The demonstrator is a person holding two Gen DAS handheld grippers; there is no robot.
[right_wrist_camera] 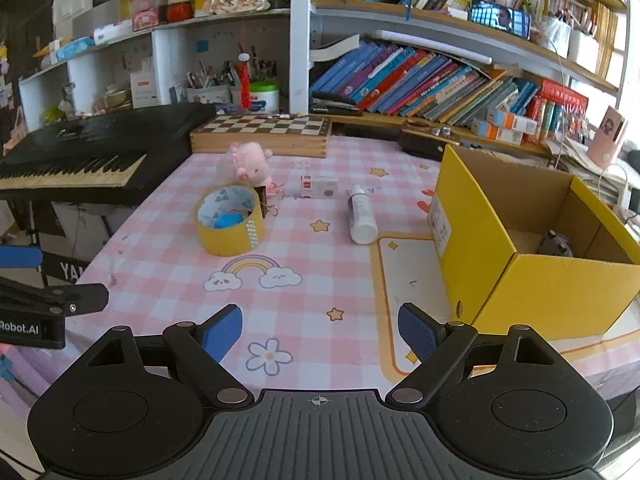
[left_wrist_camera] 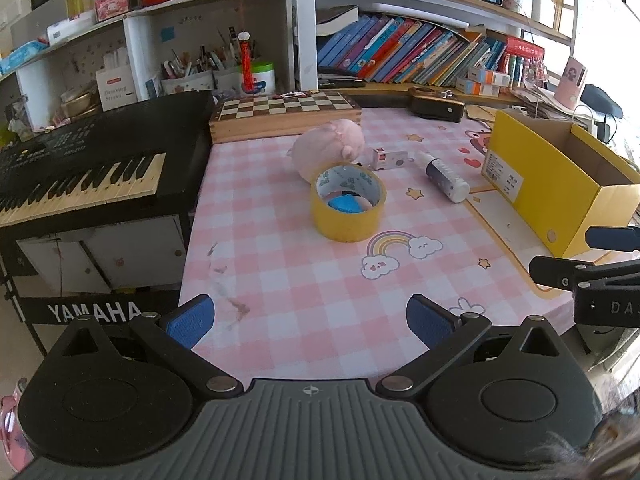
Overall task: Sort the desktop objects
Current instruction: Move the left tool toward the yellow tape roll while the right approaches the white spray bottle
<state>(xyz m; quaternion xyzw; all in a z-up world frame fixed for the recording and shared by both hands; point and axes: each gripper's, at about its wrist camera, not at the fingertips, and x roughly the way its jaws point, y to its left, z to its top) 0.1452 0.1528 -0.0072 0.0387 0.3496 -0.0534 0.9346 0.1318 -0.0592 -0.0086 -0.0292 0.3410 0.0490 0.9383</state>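
Basically both grippers hang over the near edge of the pink checked tablecloth [left_wrist_camera: 280, 264], nothing held. Left gripper [left_wrist_camera: 310, 322]: blue pads spread wide apart, only cloth between them. Right gripper [right_wrist_camera: 320, 330]: same, jaws wide apart and empty, over the cloth near a flower print. Straight ahead of the left gripper, well apart from it, the yellow tape roll [left_wrist_camera: 347, 202] lies flat on the cloth with something blue inside its ring; can't tell what. Just behind the roll sits the pink plush toy [left_wrist_camera: 328, 146], touching or nearly touching it. Ahead and a bit right of the left gripper is a small white box [left_wrist_camera: 386, 159], and right of that a white bottle [left_wrist_camera: 446, 179] lying on its side. From the right gripper, the tape roll is ahead-left, the bottle ahead and slightly right, and the yellow cardboard box [right_wrist_camera: 560, 288] is close on the right, open at the top, with a small greyish item in its far corner, too unclear to name. A binder clip [right_wrist_camera: 266, 204] sits against the roll's right side. Farther ahead of both: chessboard box [right_wrist_camera: 262, 134]; keyboard [left_wrist_camera: 80, 172] off to the left; bookshelf [right_wrist_camera: 440, 80] behind.
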